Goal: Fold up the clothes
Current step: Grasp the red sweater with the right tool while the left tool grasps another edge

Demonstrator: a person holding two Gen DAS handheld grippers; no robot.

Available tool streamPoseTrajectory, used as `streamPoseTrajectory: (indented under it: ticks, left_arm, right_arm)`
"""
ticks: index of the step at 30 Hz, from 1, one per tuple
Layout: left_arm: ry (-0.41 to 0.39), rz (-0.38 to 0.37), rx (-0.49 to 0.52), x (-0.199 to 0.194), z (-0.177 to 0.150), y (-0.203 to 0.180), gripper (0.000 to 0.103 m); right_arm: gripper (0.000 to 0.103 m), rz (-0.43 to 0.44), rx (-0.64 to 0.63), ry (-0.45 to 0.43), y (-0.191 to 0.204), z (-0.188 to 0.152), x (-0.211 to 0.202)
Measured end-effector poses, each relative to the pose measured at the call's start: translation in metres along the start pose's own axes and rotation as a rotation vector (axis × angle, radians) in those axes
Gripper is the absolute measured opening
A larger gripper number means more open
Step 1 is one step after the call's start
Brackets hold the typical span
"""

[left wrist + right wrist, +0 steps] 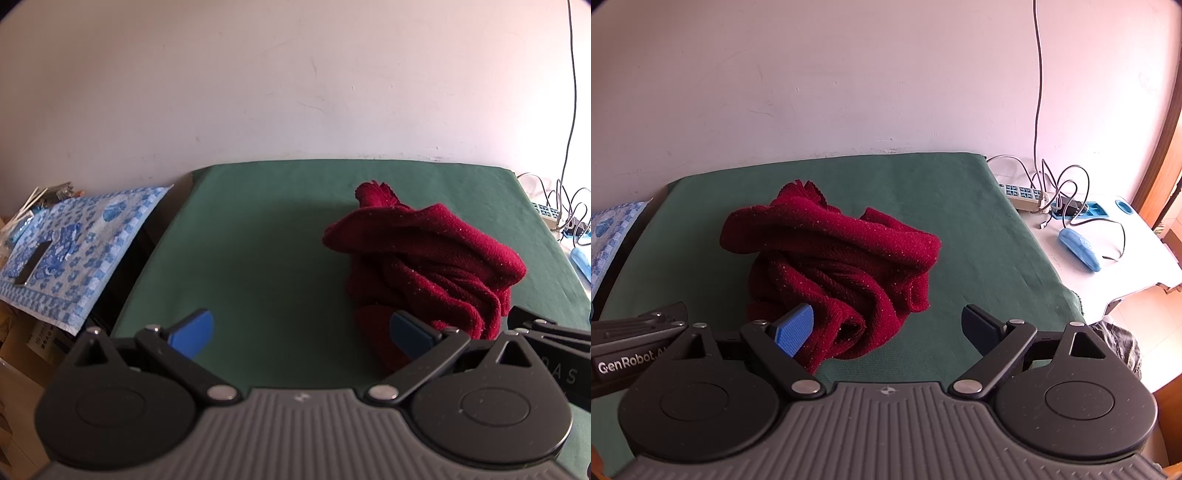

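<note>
A bench (979,221) covered with a dark green cloth (258,240) carries a crumpled dark red knitted garment (834,258). The garment lies directly on the cloth, ahead of the right gripper (886,328) and ahead and to the right of the left gripper (301,332), both hovering near its closest edge.

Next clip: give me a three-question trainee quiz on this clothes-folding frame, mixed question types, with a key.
1. True or false: the red knit garment already lies folded flat on the green cloth.
2. Multiple choice: the left tongs and right tongs are A) both open, B) both shut, C) one clamped on fabric.
3. Fill in: in the right wrist view, the power strip lies to the ___ of the green cloth.

Key: 1 false, it is a crumpled heap; 2 A; 3 right.
</note>
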State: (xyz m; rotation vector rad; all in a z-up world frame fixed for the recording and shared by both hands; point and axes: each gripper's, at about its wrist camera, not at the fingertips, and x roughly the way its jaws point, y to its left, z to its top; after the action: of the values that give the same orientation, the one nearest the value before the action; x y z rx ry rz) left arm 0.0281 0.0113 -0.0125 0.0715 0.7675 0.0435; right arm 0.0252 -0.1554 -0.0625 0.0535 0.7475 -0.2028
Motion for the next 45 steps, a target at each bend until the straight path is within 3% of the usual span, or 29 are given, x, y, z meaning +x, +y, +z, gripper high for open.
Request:
streamPoseTrajectory:
  ticks: [4,13,21,23,25,26,28,31,36,39,41,42,45]
  left_arm:
    - [0.021,-0.017,0.012,0.016,-0.011,0.001,0.102]
    - [0.081,-0.058,0.120,0.046,-0.046,-0.015,0.102]
    - [0.097,-0.108,0.175,0.056,-0.052,-0.035,0.102]
    - [0.105,-0.101,0.179,0.061,-0.053,-0.036,0.102]
    - [0.119,-0.094,0.185,0.066,-0.053,-0.037,0.102]
    - [0.125,-0.095,0.187,0.069,-0.053,-0.038,0.102]
    - [0.137,-0.107,0.178,0.075,-0.052,-0.040,0.102]
    - [0.144,-0.132,0.171,0.084,-0.049,-0.045,0.102]
    - [0.127,-0.151,0.222,0.099,-0.046,-0.062,0.098]
    - [0.146,-0.191,0.223,0.108,-0.045,-0.068,0.084]
    - [0.167,-0.247,0.210,0.112,-0.043,-0.070,0.059]
    - [0.176,-0.277,0.203,0.114,-0.041,-0.071,0.053]
    - [0.175,-0.303,0.182,0.114,-0.035,-0.064,0.042]
  right_arm:
    - [0.088,0.027,0.030,-0.018,-0.011,-0.004,0.017]
    - [0.085,0.051,-0.035,-0.010,-0.014,-0.001,0.062]
    - [0.084,0.104,-0.392,-0.180,0.050,0.022,0.088]
    - [0.077,0.088,-0.448,-0.175,0.061,0.025,0.105]
    - [0.037,0.085,-0.466,-0.136,0.063,0.028,0.118]
    - [0.037,0.086,-0.445,-0.131,0.058,0.029,0.119]
    - [0.020,0.089,-0.399,-0.152,0.043,0.030,0.114]
    - [0.017,0.040,-0.336,-0.187,0.012,0.030,0.100]
    - [0.015,-0.116,-0.159,-0.195,-0.063,0.034,0.075]
    - [0.015,-0.202,-0.037,-0.194,-0.109,0.032,0.057]
    - [0.015,-0.223,0.034,-0.183,-0.135,0.027,0.043]
    - [0.015,-0.230,0.064,-0.181,-0.144,0.025,0.037]
    - [0.015,-0.254,0.147,-0.182,-0.167,0.021,0.019]
